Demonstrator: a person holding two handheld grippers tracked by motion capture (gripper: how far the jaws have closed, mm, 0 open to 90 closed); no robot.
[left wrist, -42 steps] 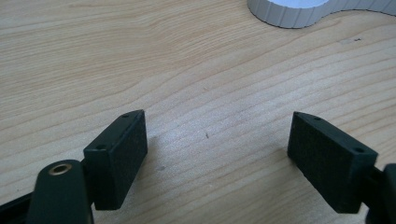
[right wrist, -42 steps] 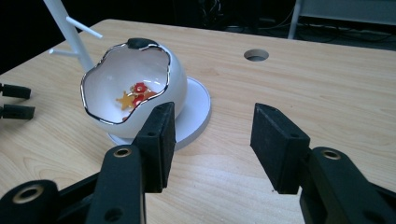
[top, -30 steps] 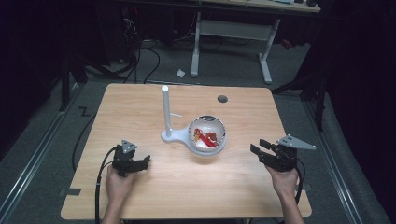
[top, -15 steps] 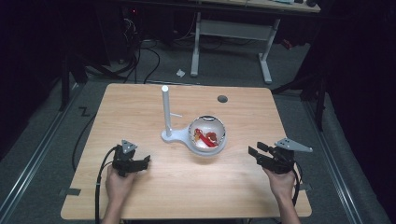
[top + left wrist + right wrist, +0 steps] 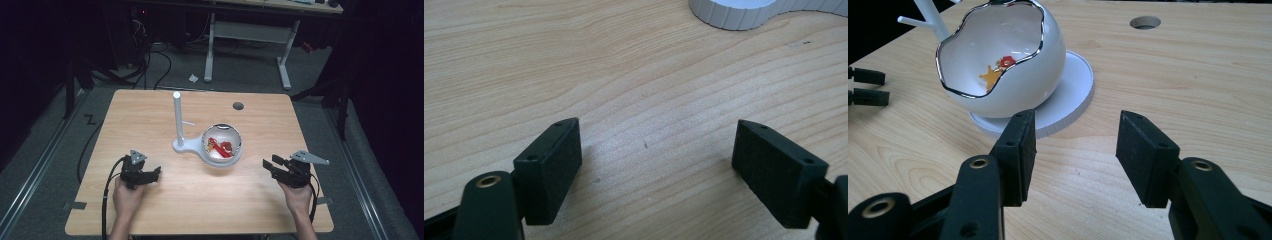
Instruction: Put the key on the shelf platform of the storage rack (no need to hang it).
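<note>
A white egg-shaped bowl (image 5: 222, 145) with a silver rim sits on a white stand (image 5: 181, 146) that carries a tall post (image 5: 177, 116). Red and yellow pieces (image 5: 219, 146) lie inside the bowl (image 5: 998, 70). My left gripper (image 5: 154, 174) rests on the table at the front left, open, nothing between its jaws (image 5: 654, 155); the stand's base (image 5: 744, 10) lies just ahead of it. My right gripper (image 5: 269, 166) is at the front right, open and empty (image 5: 1075, 145), pointing at the bowl.
The wooden table (image 5: 150, 120) has a round cable hole (image 5: 238, 106) at the back right. Cables trail from both grippers off the front edge. A desk frame (image 5: 250, 40) and cables stand on the floor behind the table.
The right gripper has shifted slightly left toward the bowl. The left gripper has stayed in place.
</note>
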